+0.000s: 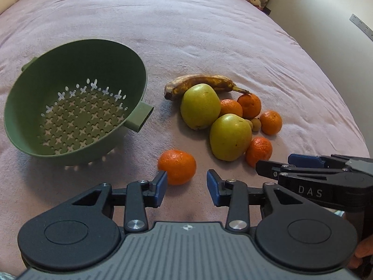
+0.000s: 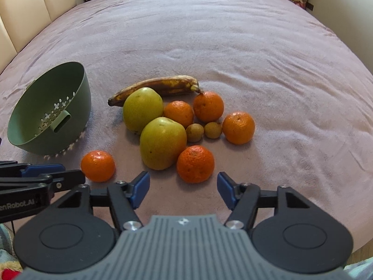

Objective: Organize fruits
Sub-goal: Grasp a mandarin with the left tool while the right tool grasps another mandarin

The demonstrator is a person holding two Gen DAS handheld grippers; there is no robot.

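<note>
- Since nothing had been sorted, the colander (image 1: 70, 107) was left tilted and empty beside the fruit.
- The left gripper (image 1: 187, 187) was held apart before a stray mandarin (image 1: 177, 166), probably for grasping.
- The right gripper (image 2: 183, 190) was likewise kept apart, nothing clamped, near another mandarin (image 2: 195, 163).

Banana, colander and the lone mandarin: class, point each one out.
banana (image 2: 160, 86), right wrist view, middle of its peel.
colander (image 1: 77, 53), left wrist view, inner wall.
lone mandarin (image 1: 178, 165), left wrist view, centre of rind.
</note>
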